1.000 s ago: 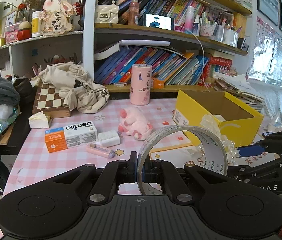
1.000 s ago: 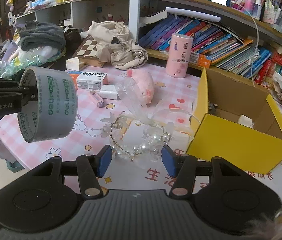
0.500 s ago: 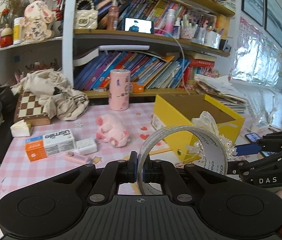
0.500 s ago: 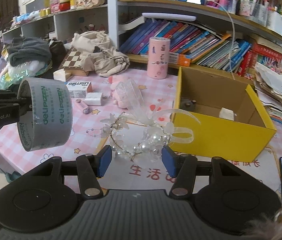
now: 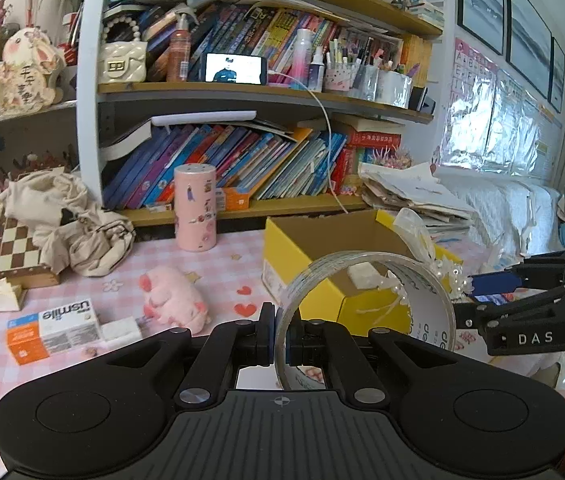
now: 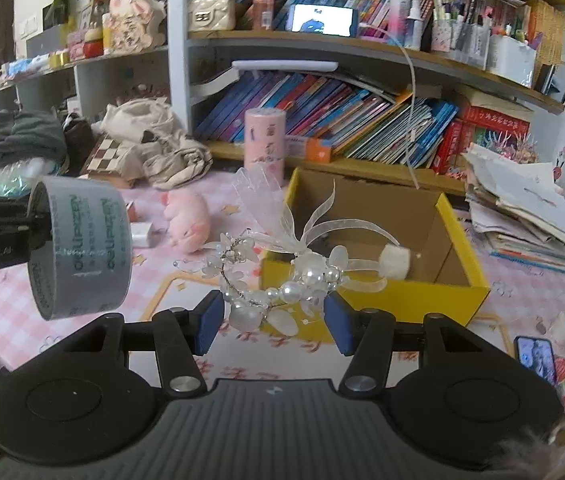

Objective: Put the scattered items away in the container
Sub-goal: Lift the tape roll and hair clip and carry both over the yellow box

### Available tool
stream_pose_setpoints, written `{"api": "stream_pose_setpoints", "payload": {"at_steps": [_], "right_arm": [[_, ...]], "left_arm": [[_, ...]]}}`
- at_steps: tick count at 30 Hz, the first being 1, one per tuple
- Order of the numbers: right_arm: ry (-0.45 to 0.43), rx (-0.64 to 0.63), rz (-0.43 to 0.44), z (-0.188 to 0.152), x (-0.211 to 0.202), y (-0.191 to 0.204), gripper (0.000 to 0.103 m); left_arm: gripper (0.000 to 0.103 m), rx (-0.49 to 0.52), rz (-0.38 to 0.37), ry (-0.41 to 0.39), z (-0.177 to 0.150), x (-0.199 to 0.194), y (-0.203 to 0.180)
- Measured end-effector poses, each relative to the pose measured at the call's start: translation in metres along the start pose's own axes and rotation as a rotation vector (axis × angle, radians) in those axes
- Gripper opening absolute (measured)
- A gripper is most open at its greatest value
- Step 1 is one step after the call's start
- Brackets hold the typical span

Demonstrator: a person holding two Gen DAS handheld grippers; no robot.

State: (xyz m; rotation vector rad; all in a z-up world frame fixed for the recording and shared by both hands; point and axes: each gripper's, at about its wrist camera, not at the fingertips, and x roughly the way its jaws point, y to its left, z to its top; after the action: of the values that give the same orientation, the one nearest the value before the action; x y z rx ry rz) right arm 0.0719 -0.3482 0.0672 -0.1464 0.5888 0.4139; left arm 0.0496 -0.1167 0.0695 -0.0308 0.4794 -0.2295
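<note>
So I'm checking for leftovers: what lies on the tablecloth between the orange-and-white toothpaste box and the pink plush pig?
A small white block lies between the toothpaste box and the plush pig, seen in the left wrist view.

A: What differs from a second ago?
B: The tape roll (image 6: 80,250) and the pearl headband (image 6: 282,280) now hang nearer the yellow box (image 6: 458,296), higher above the table.
A: And the headband?
B: Its ribbons now overlap the box's near wall.
</note>
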Motion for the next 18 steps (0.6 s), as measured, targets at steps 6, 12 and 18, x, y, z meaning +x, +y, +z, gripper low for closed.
{"api": "stream_pose_setpoints", "payload": {"at_steps": [6, 12, 18], "right_arm": [[-0.029, -0.021, 0.014, 0.014, 0.004, -0.031, 0.053], [-0.043, -0.04, 0.025, 0.026, 0.012, -0.062, 0.053], [-0.046, -0.042, 0.034, 0.031, 0.022, -0.092, 0.053]], "left_arm": [[0.004, -0.002, 0.006, -0.026, 0.018, 0.018, -0.019], [0.004, 0.004, 0.014, -0.04, 0.033, 0.041, -0.039], [0.004, 0.005, 0.027, -0.042, 0.043, 0.062, -0.055]]}}
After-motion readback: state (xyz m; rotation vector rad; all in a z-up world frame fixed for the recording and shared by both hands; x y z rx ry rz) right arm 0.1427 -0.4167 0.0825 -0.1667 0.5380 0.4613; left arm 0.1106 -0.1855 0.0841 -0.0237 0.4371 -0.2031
